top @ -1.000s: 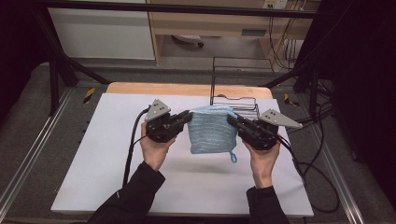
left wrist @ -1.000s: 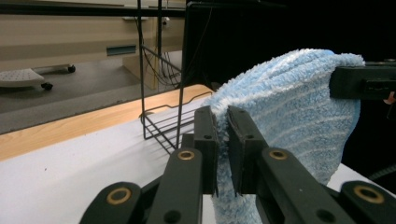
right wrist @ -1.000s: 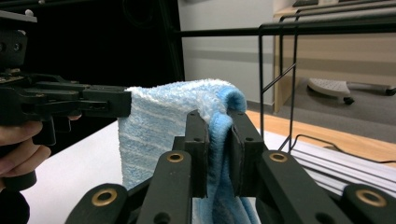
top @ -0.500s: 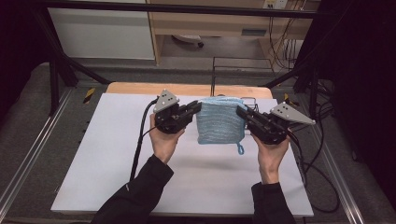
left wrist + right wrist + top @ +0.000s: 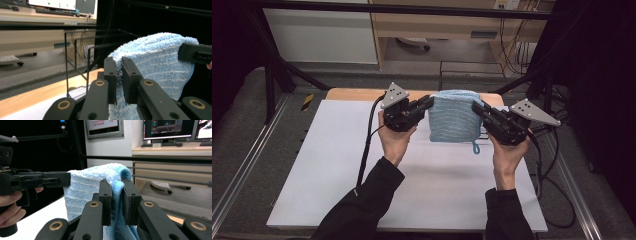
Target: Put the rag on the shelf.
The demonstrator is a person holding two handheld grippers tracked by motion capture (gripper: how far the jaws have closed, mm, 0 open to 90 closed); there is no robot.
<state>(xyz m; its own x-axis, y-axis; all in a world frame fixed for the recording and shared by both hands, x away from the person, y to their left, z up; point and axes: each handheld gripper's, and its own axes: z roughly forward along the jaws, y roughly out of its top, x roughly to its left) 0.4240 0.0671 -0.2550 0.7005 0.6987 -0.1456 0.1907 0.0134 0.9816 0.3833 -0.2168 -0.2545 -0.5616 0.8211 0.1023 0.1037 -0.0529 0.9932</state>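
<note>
Light, soft, floppy blue terry towel (image 5: 453,117), sagging between both tongs. Left tongs (image 5: 428,104) and right tongs (image 5: 477,108) each clenched on an upper corner, well above the worktop (image 5: 337,165). Best gripped at the folded top edge, likely to slip if pinched thin.

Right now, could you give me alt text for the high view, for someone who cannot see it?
Two hand-held claws, left claw and right claw, pinch opposite top corners of a folded light blue towel, hanging above a white table.

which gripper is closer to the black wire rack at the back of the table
Left, judging by its own view. The left gripper holds the blue towel with the wire rack just beyond its jaws. The right gripper clamps the towel's other edge, a little farther off.
</note>
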